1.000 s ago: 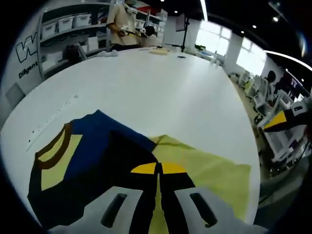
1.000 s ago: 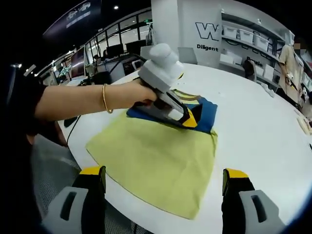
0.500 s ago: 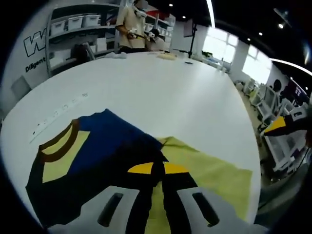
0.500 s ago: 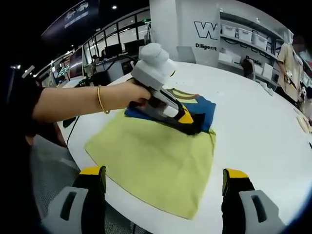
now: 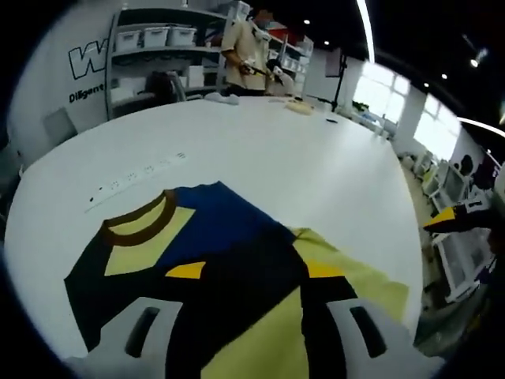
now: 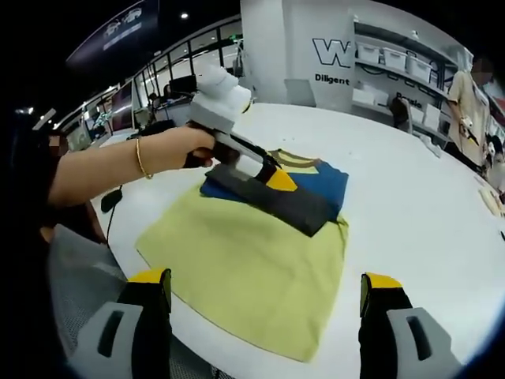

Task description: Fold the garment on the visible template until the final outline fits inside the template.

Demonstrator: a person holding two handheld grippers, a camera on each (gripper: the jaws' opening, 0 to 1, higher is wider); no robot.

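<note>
One white worktop (image 6: 426, 205) carried everything, round-edged and broad in both views. On it lay the yellow template (image 6: 252, 268), a flat sheet whose whole outline appeared in the right gripper view, near the worktop's edge; the left gripper view caught just a corner of it (image 5: 355, 276) between the jaws. The garment (image 5: 205, 237), navy with a yellow panel and a brown collar, rested partly on the template's far end and partly on bare worktop. Its collar and yellow panel read clearly in the left gripper view, while the right gripper view showed it (image 6: 323, 180) mostly behind the left hand-held gripper (image 6: 296, 207). That tool, gripped by a person's hand (image 6: 185, 146) wearing a bangle, hung over the garment with its jaws spread apart, nothing pinched between them. The right hand-held gripper (image 6: 264, 304) was released too, jaws wide over the template's near edge. Far off stood shelves (image 5: 150, 39) with bins and a person (image 5: 248, 55).
</note>
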